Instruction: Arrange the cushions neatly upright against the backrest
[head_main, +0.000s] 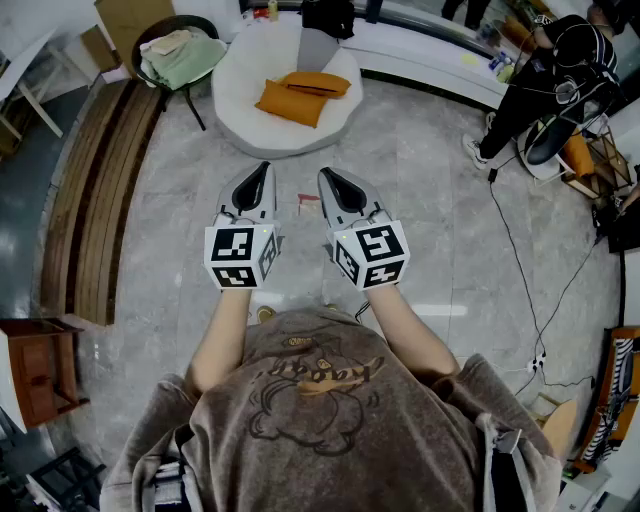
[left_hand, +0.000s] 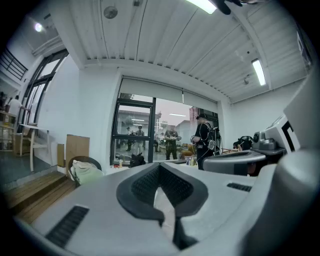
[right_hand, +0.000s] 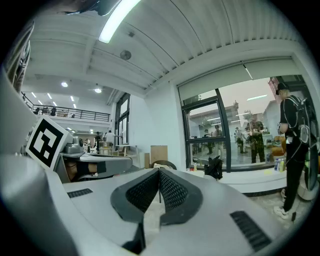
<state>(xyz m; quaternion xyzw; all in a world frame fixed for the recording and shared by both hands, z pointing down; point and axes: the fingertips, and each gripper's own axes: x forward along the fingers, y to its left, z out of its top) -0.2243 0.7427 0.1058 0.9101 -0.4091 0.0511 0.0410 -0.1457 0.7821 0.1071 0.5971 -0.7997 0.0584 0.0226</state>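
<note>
The person's shirt (head_main: 320, 400) is sitting nearest, just behind both claws. The left gripper (head_main: 258, 180) is hovering over the floor (head_main: 420, 200), its jaws pressed together on nothing. The right gripper (head_main: 335, 182), just beside it, is also pinched together and carrying nothing. Well ahead of both tips, two orange cushions (head_main: 292, 102) are lying flat and touching on the white seat (head_main: 250, 70). Neither is standing upright. By my reading, the task is not yet getting under way: gripping, lifting and propping each cushion is all remaining.
</note>
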